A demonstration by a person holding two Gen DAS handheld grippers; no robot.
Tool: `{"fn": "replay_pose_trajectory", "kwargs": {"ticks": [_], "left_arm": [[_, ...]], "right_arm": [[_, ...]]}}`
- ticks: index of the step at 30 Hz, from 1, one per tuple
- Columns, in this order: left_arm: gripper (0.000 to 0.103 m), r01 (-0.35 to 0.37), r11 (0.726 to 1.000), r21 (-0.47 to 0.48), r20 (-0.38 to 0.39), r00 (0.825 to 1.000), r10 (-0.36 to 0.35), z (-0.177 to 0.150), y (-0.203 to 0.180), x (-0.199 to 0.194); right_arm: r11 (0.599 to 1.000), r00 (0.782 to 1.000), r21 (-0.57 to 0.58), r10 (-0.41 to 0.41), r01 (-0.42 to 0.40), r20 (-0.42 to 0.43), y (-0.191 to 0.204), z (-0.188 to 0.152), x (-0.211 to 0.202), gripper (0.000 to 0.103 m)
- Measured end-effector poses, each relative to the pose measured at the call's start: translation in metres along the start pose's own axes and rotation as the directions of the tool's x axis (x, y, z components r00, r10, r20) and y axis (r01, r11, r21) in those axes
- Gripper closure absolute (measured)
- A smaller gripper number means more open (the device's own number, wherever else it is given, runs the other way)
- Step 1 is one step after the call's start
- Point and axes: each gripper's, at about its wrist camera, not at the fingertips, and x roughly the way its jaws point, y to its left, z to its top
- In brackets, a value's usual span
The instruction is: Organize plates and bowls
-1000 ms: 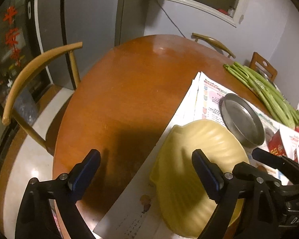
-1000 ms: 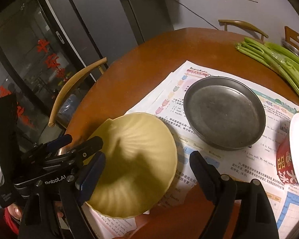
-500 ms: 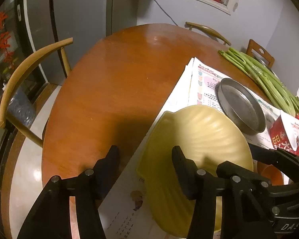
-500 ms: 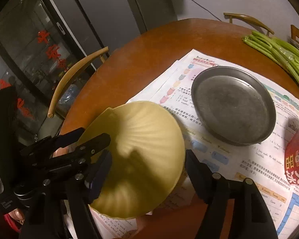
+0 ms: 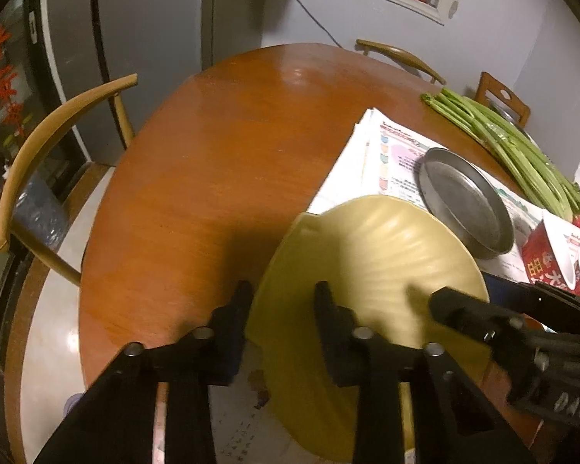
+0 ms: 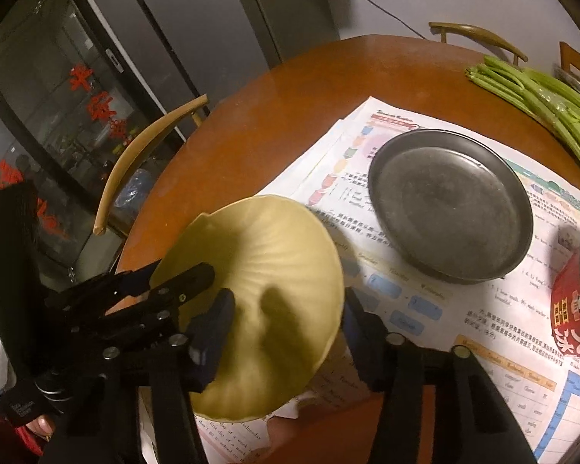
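Table (image 5: 220, 178): plate rim (image 5: 263, 290) between fingers (image 5: 239, 309)

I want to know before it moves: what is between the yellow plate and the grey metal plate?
Only printed paper, best seen from the right wrist, between yellow plate and metal plate.

A round wooden bench (image 5: 212, 178) carries printed paper sheets (image 6: 483, 321) ahead of the hand-held grippers. Green stalks (image 6: 541, 96) lie at far right. A red carton (image 5: 549, 255) stands near right. Curved-back chairs (image 5: 50, 147) surround the bench.
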Motion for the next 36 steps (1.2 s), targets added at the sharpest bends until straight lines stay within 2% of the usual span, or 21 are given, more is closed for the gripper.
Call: {"fn": "replay_pose_trajectory", "kwargs": {"ticks": [3, 11, 15, 28, 36], "left_arm": [[0.083, 0.01, 1.0, -0.019, 0.0, 1.0, -0.01, 0.002, 0.004, -0.001], [0.085, -0.001, 1.0, -0.011, 0.013, 1.0, 0.001, 0.002, 0.002, -0.005], [0.088, 0.001, 1.0, -0.029, 0.015, 1.0, -0.001, 0.003, 0.007, -0.008], [0.088, -0.033, 0.999, -0.007, 0.058, 0.998, 0.034, 0.012, 0.009, -0.017], [0.087, -0.07, 0.998, -0.005, 0.051, 0.996, 0.071, 0.015, 0.014, -0.003]], "right_arm": [[0.999, 1.0, 0.039, -0.014, 0.015, -0.017, -0.008, -0.001, 0.001, 0.064], [0.998, 0.999, 0.049, -0.04, 0.042, -0.032, -0.009, -0.005, 0.002, 0.068], [0.997, 0.999, 0.062, -0.04, 0.042, -0.034, -0.011, -0.004, -0.002, 0.077], [0.997, 0.999, 0.055, -0.051, 0.052, -0.011, -0.004, 0.008, -0.004, 0.078], [0.997, 0.998, 0.063, -0.038, 0.041, -0.05, -0.002, 0.012, 0.014, 0.078]]}}
